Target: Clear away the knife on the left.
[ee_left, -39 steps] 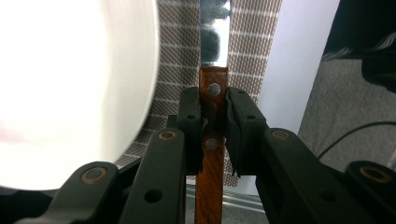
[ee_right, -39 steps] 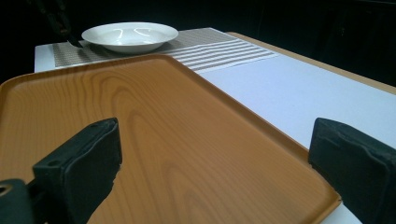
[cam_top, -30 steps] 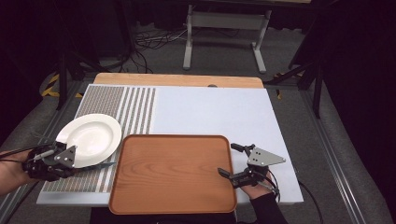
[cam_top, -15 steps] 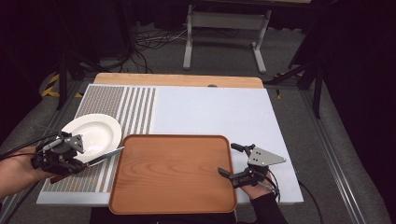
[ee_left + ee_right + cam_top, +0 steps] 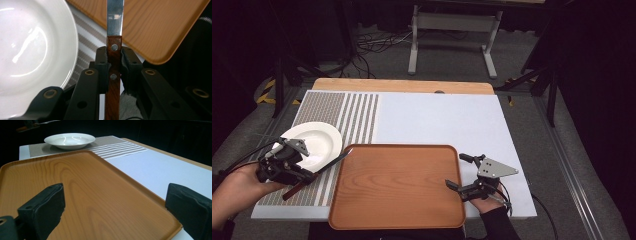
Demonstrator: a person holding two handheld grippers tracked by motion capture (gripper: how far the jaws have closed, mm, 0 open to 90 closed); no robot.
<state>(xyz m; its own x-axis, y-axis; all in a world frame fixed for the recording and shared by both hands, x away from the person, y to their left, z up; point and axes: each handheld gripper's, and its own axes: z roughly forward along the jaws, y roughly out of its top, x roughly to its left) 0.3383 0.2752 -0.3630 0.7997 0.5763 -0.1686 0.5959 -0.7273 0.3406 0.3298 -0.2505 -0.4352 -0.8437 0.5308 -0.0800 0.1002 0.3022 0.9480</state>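
Note:
My left gripper (image 5: 308,174) (image 5: 114,58) is shut on a knife (image 5: 330,162) (image 5: 114,20) with a brown wooden handle. The blade points toward the left rim of the wooden tray (image 5: 397,186) (image 5: 160,22) (image 5: 62,180). A white plate (image 5: 312,141) (image 5: 32,50) (image 5: 69,139) lies on the striped mat just beyond and beside that gripper. My right gripper (image 5: 455,171) (image 5: 115,205) rests open at the tray's right edge, its jaws wide apart with nothing between them.
A striped placemat (image 5: 354,112) covers the table's left part and a white sheet (image 5: 447,120) covers the rest. The wooden table edge (image 5: 402,86) runs along the far side. A metal stand (image 5: 452,30) and cables lie on the floor beyond.
My left gripper has risen a little and moved right with the knife, so the blade tip now reaches the tray's left corner. The right gripper has stayed put.

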